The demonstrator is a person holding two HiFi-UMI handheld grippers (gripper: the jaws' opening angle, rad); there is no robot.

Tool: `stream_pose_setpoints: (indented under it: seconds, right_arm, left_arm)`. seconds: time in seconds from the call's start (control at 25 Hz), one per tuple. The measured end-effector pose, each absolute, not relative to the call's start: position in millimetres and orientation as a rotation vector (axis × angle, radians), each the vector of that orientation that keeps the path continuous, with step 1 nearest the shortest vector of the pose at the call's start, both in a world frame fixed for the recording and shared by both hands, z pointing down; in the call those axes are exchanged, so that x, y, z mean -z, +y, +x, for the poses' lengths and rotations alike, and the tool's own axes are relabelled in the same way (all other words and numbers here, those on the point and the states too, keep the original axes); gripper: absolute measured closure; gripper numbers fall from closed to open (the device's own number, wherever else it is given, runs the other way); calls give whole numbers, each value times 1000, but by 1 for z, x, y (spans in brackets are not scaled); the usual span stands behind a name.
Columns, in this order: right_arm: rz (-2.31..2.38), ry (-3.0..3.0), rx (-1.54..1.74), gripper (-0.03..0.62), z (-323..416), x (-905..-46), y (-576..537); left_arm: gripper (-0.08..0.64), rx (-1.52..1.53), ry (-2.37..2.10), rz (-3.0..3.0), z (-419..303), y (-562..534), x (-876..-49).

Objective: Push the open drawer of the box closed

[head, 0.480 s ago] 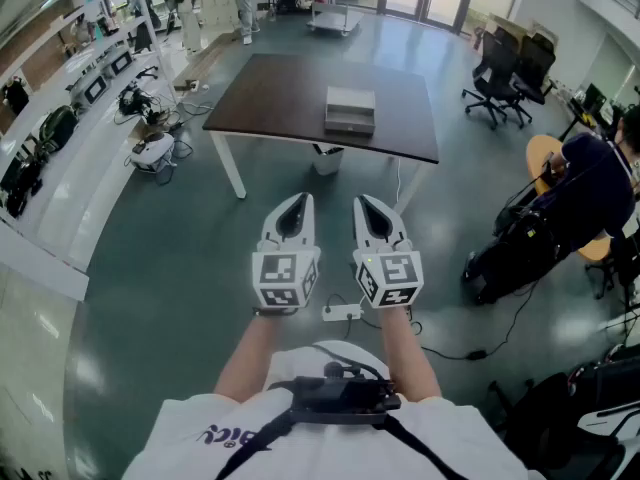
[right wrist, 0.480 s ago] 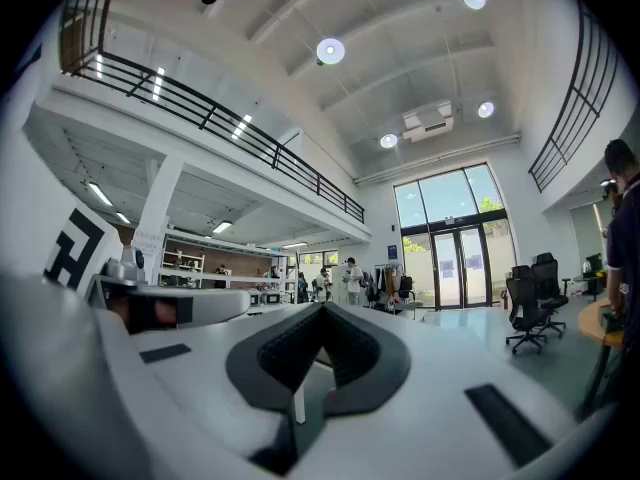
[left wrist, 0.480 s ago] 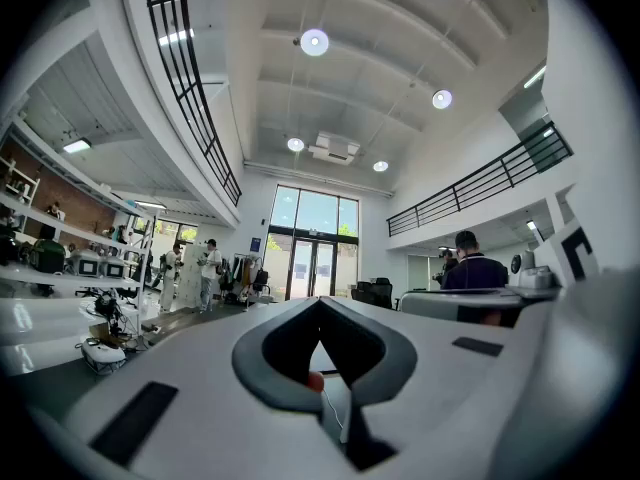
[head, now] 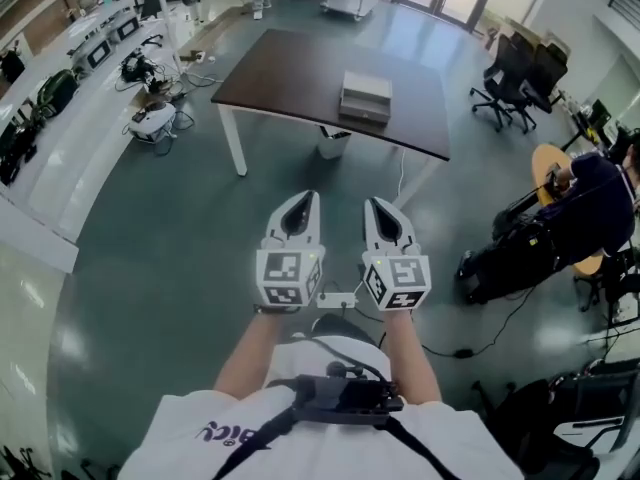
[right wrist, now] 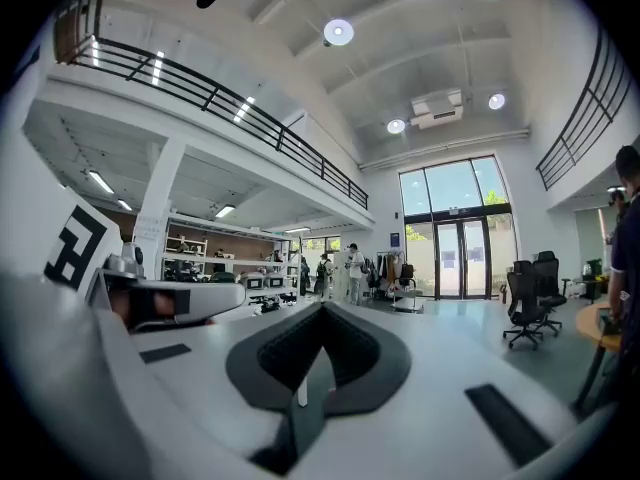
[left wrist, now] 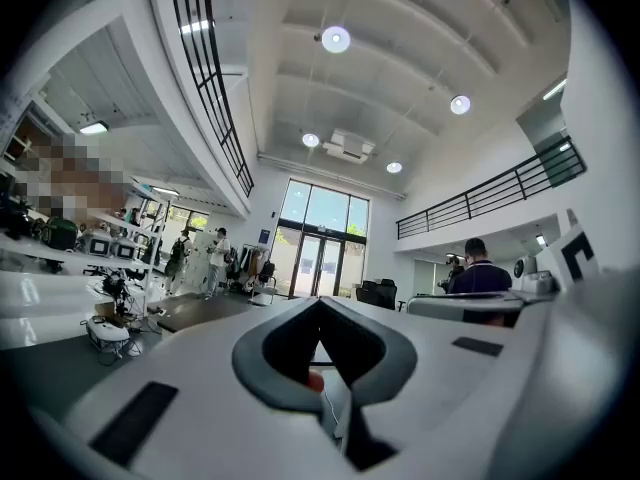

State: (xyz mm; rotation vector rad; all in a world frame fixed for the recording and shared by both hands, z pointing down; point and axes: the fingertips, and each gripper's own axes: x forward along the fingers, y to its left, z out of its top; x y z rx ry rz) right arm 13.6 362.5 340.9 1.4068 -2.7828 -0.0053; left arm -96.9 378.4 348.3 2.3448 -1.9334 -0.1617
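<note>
Open floor [head: 300,173] lies between left tool [head: 302,198], right tool [head: 376,203] and table [head: 290,78].

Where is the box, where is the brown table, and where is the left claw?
box [head: 365,95]: head view, on its pale top.
brown table [head: 288,73]: head view, on the bare tabletop left of the box.
left claw [head: 303,200]: head view, at its tips, which are together.

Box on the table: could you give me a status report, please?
Left gripper and right gripper shut, empty, side by side. Box on table, far ahead, untouched. Power strip on floor at feet.
</note>
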Motion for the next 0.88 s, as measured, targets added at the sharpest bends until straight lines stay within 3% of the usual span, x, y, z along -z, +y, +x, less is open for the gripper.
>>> stream_pose_setpoints:
  seconds: [0.4,0.6,0.88]
  right_arm:
    - [1433,-2836,-127,586,-1,-360,278]
    - [1456,-2880,-133,586,-10,-358,187]
    - [1585,-2870,-175,586,36,-348,45]
  left_arm:
    - [552,113,-1914,2360,-103,304,-365]
    - [552,55,-1906,2407,-103,210,-364]
    - [552,33,-1838,2484,-59,70,-351]
